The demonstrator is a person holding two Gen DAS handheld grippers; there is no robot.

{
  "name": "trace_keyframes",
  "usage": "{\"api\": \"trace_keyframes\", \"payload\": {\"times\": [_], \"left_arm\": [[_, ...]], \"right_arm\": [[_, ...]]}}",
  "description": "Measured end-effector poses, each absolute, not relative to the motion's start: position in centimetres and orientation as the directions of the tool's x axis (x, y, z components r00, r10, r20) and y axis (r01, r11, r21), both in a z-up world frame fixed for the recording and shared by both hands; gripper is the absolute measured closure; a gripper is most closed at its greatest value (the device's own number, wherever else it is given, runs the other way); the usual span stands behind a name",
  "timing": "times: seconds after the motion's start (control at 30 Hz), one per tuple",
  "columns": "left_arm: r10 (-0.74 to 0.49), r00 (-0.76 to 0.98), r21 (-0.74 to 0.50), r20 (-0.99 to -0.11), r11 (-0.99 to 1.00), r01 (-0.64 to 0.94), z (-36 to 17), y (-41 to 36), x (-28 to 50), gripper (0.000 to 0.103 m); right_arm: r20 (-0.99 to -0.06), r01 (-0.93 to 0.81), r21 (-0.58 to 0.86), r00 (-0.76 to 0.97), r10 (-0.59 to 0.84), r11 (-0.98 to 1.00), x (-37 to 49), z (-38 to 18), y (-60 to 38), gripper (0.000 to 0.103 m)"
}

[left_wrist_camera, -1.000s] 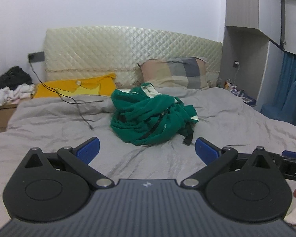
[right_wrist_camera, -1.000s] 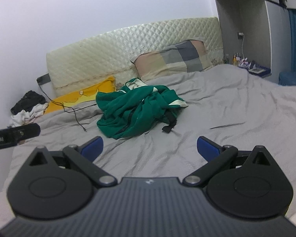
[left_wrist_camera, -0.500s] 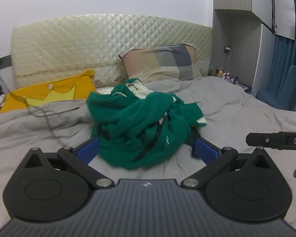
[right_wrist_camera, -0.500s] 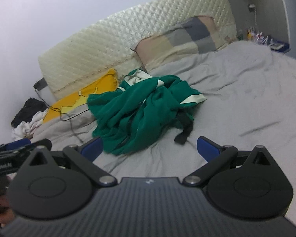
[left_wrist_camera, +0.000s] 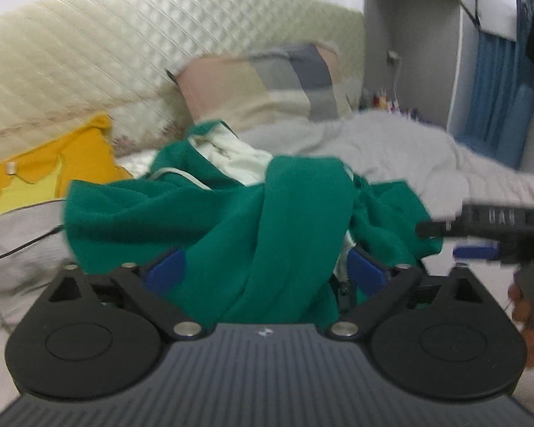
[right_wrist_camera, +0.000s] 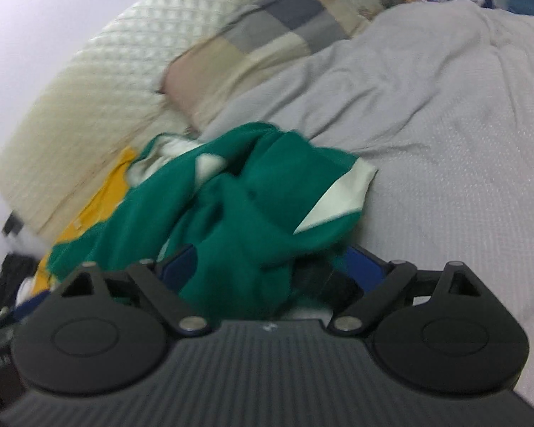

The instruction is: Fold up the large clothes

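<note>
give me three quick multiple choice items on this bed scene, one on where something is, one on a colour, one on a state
1. Where does the patchwork pillow rest?
A. against the headboard
B. on the floor
C. on top of the garment

2. What colour is the crumpled garment, mostly?
A. red
B. green
C. black

3. How does the garment lie on the grey bed cover?
A. folded flat
B. hung up
C. bunched in a heap

Answers: 1 A, the pillow leans on the quilted headboard. 2 B, green cloth with white trim. 3 C, it lies in loose wrinkled folds between the fingers of the left gripper and right gripper, whose jaws are closing.
</note>
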State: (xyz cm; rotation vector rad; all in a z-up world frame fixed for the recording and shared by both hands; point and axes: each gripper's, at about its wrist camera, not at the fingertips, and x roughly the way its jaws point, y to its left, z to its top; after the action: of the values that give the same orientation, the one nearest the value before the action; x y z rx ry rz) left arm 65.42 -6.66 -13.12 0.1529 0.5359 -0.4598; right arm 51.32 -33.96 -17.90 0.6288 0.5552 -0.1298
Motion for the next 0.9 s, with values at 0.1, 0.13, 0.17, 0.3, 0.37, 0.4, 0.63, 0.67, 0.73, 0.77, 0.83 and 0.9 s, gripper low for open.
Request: {"api": "trace_keyframes", "payload": {"times": [0.1, 0.13, 0.17, 0.3, 0.37, 0.4, 0.63, 0.67, 0.73, 0.77, 0.83, 0.9], "left_arm": [[-0.321, 0.773, 0.139, -0.548, 0.875, 0.463, -14.3, -8.5, 67.1, 0.019], [-0.303, 0.773, 0.171, -0.558, 0.869, 0.464, -14.7, -9.0, 67.7, 0.022], [-0.288, 0.771, 0.194, -0.568, 0.864, 0.465, -15.0, -9.3, 68.3, 0.033], [-0.290, 0.761, 0.141, -0.581, 0.884, 0.445, -14.3, -8.4, 68.4, 0.072], [-0.301, 0.756, 0.085, -0.582, 0.902, 0.424, -13.5, -7.4, 67.8, 0.080], [-0.307, 0.759, 0.067, -0.574, 0.906, 0.417, -13.1, -6.9, 67.0, 0.084], [-0.319, 0.783, -0.030, -0.534, 0.933, 0.359, -9.6, -3.7, 59.9, 0.094], [-0.326, 0.785, -0.060, -0.526, 0.936, 0.348, -9.0, -3.0, 58.4, 0.095], [-0.325, 0.804, -0.081, -0.498, 0.941, 0.330, -7.4, -1.6, 55.1, 0.096], [-0.320, 0.812, -0.085, -0.487, 0.943, 0.321, -6.8, -1.1, 53.4, 0.097], [-0.331, 0.827, -0.128, -0.454, 0.943, 0.307, -5.2, 0.4, 49.8, 0.103], [-0.328, 0.857, -0.148, -0.398, 0.944, 0.293, -3.0, 1.6, 45.6, 0.103]], "right_arm": [[-0.537, 0.330, 0.539, 0.844, 0.014, 0.775, 53.4, -18.6, -35.2, 0.010], [-0.547, 0.344, 0.545, 0.837, 0.014, 0.765, 54.4, -18.9, -35.7, 0.010], [-0.560, 0.349, 0.548, 0.828, 0.024, 0.760, 55.2, -19.2, -35.9, 0.010], [-0.580, 0.345, 0.577, 0.811, 0.074, 0.740, 57.3, -20.2, -36.4, 0.037], [-0.573, 0.343, 0.603, 0.815, 0.091, 0.720, 57.1, -19.9, -36.5, 0.063], [-0.571, 0.345, 0.608, 0.816, 0.092, 0.715, 56.8, -19.5, -36.3, 0.069], [-0.476, 0.191, 0.546, 0.872, 0.114, 0.815, 52.5, -14.0, -34.1, 0.088], [-0.452, 0.163, 0.535, 0.884, 0.117, 0.829, 51.2, -12.9, -33.7, 0.088], [-0.404, 0.112, 0.525, 0.905, 0.131, 0.843, 48.4, -10.8, -33.1, 0.089], [-0.384, 0.093, 0.522, 0.913, 0.137, 0.848, 47.1, -9.9, -32.8, 0.089], [-0.349, 0.056, 0.512, 0.925, 0.148, 0.857, 44.0, -8.1, -32.4, 0.089], [-0.314, 0.023, 0.502, 0.936, 0.158, 0.865, 41.1, -6.8, -32.2, 0.090]]}}
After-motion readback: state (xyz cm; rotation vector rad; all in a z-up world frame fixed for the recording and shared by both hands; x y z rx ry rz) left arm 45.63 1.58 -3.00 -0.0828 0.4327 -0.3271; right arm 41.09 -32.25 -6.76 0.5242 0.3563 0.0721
